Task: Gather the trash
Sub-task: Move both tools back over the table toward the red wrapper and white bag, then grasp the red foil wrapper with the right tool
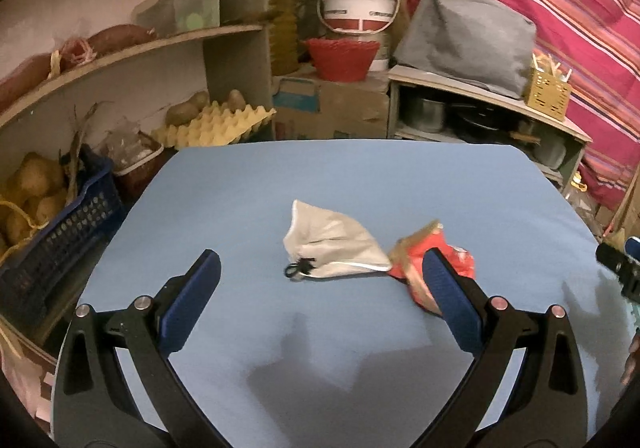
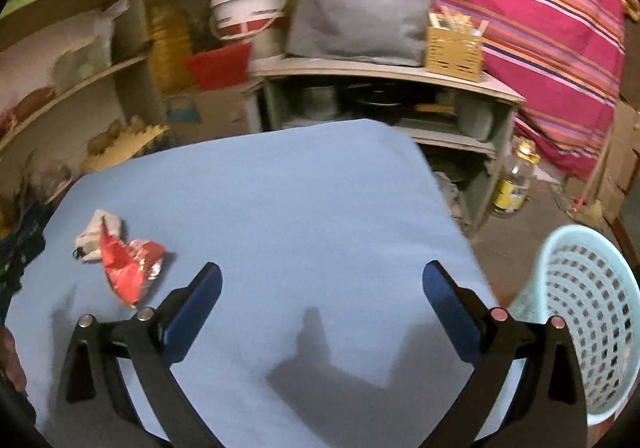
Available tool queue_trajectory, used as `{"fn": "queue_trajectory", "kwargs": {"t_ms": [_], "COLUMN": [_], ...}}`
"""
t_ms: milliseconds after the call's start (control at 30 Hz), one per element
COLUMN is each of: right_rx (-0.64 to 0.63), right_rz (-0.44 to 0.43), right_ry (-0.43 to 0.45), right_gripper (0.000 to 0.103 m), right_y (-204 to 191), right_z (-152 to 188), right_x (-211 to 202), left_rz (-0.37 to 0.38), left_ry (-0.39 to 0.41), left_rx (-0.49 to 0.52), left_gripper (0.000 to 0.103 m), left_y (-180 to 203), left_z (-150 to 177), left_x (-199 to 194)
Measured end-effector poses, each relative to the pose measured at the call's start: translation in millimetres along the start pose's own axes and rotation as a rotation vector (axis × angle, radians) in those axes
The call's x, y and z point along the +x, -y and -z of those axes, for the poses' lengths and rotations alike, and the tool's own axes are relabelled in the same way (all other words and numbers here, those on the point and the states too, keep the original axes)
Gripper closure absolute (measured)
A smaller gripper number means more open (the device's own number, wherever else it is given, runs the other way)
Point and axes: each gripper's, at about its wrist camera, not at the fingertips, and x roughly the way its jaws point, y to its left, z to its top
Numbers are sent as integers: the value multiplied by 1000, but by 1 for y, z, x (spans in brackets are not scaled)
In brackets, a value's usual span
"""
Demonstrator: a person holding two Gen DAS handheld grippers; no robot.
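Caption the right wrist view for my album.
Open right tool above blue table; red wrapper left, mesh basket right.

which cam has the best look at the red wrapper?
Right wrist: the red wrapper lies fully exposed on the blue table, though slightly blurred. Left wrist shows it partly hidden behind a finger of the left gripper.

Black linkage arms, silver pivot pins, seemingly ribbed blue fingers [image 1: 452, 304].
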Motion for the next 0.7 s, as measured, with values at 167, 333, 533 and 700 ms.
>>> {"fn": "queue_trajectory", "kwargs": {"t_ms": [167,333,533,700], "right_rx": [-53,-65,-88,-174], "right_rz": [-8,-18,-64,-80], "right_ry": [-22,-43,-37,-64], "right_gripper": [5,5,5,5], "right_y": [-28,-48,-81,-123], "right_z": [-1,-5,-16,-8], "right_x": [14,26,20,24], "left_rz": [-28,-37,-89,-123], "left_ry": [-7,-5,2,7], "left_rx": [-15,-48,-32,-19], "left_gripper": [5,5,5,5], "left_y": [-18,-39,-56,-69], "left_z": [-6,-16,-20,-23], "left_x": [14,24,35,38]}}
